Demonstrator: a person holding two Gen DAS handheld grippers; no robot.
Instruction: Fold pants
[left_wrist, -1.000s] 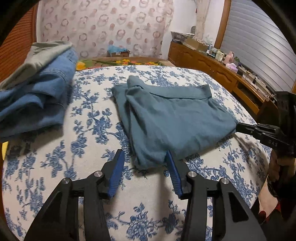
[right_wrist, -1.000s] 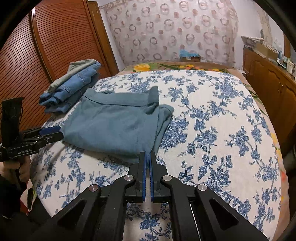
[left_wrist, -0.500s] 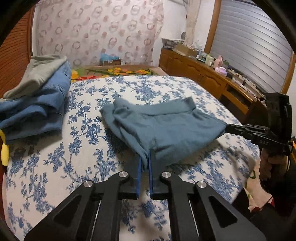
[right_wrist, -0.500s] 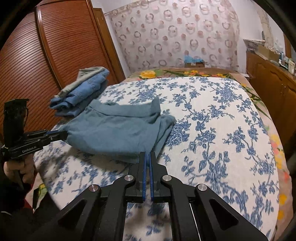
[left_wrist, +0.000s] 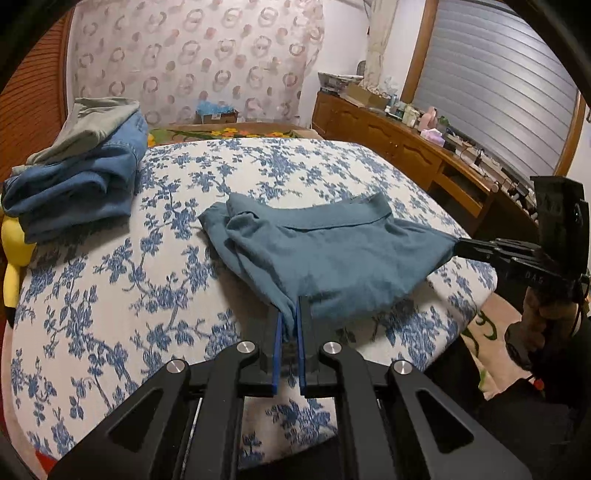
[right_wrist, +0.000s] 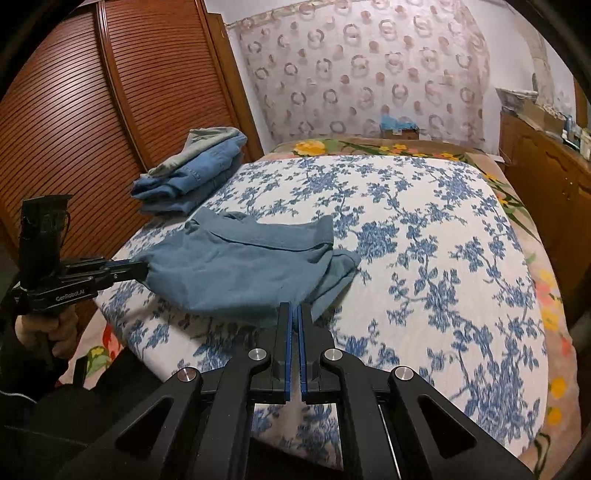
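**Left wrist view: teal pants pinched at both near corners**

Left hand-held gripper (left_wrist: 290, 325) clamped shut on near corner of teal pants (left_wrist: 325, 258). Right hand-held gripper (right_wrist: 295, 314) likewise pinching opposite near corner. Pants half-folded on bed (right_wrist: 424, 258), near its front edge, long axis strung between both grippers, waistband on far side, lying straight ahead. Neither hand nearer; both already attached.

The bed (left_wrist: 110, 295) is viewed close, obliquely downward, from opposite near corners; pants (left_wrist: 332, 254) and far wall (right_wrist: 369, 74) are shared.
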